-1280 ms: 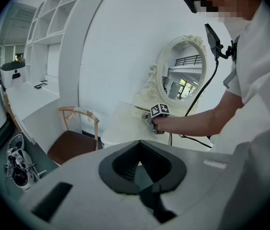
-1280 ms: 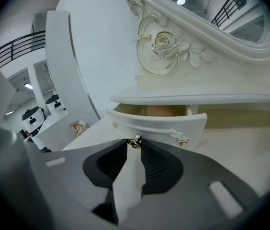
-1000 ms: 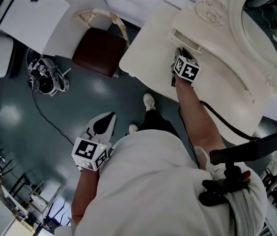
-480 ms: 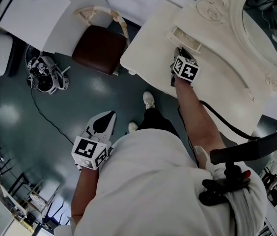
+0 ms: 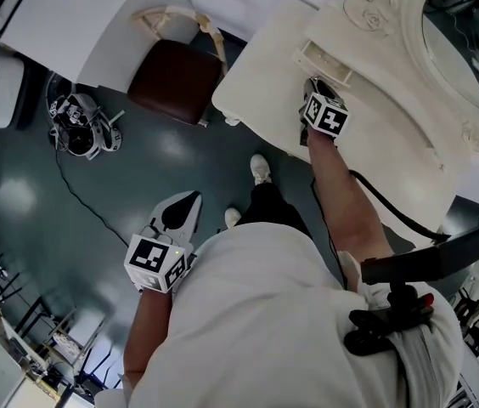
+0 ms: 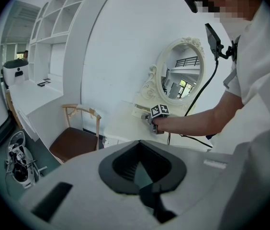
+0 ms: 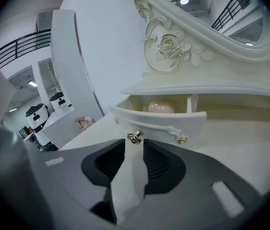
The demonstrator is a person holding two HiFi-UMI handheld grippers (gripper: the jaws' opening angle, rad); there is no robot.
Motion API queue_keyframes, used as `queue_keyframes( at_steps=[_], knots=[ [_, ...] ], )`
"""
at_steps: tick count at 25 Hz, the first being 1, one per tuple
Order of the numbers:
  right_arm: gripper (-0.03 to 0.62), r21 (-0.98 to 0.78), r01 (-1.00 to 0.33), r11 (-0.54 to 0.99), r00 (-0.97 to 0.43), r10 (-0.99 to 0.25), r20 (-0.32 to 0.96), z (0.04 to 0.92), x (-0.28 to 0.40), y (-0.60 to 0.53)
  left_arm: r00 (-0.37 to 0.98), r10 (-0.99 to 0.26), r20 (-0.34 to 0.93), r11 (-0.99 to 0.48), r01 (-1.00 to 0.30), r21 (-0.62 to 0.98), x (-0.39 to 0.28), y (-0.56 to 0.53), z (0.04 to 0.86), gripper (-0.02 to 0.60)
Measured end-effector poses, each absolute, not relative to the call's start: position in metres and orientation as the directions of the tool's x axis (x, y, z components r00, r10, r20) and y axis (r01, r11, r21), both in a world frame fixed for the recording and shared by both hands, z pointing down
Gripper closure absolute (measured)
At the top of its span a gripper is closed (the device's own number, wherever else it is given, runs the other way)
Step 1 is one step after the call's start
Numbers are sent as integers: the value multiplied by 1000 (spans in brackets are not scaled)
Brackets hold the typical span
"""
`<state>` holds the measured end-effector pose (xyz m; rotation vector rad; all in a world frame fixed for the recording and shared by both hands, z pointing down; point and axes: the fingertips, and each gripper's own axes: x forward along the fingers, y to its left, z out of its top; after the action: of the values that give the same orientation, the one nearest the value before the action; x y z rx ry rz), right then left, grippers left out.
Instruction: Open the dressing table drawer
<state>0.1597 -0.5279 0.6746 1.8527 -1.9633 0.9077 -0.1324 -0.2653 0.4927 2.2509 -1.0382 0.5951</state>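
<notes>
The small cream wooden drawer (image 7: 159, 123) stands pulled out at 12 o'clock from the right tool (image 7: 134, 145), whose jaws are opening, its brass knob (image 7: 134, 137) loose between them. The pull looks done; only withdrawal remains. The left tool (image 5: 190, 201) hangs closed, empty.

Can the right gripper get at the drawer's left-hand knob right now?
Probably yes: the left-hand knob sits just ahead of the right gripper, whose jaws are opening, with nothing in the way.

This looks like a mock bedroom inside a large white studio hall: an ornate dressing table (image 5: 265, 83) with oval mirror (image 6: 183, 78) and a chair (image 5: 171, 83) stand on bare grey floor (image 5: 138, 168), beside built-in shelves (image 6: 73, 13) and a railed gallery (image 7: 17, 47).
</notes>
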Motion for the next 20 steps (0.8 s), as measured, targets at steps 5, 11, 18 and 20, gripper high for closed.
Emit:
queue_keyframes(
  at_steps=[5, 11, 18, 20],
  knots=[
    [479, -238, -971, -28, -127, -783, 609, 672, 157, -503, 614, -518, 595, -549, -773, 320, -136, -251, 491, 580],
    [529, -222, -975, -10, -132, -777, 616, 663, 151, -458, 648, -502, 573, -593, -740, 317, -137, -227, 486, 580],
    [594, -201, -980, 4, -129, -780, 612, 644, 141, -389, 689, -488, 536, -651, -696, 302, -144, -184, 479, 580],
    [594, -196, -980, 22, -140, -778, 613, 639, 133, -364, 696, -486, 529, -660, -689, 299, -149, -166, 477, 580]
  ],
)
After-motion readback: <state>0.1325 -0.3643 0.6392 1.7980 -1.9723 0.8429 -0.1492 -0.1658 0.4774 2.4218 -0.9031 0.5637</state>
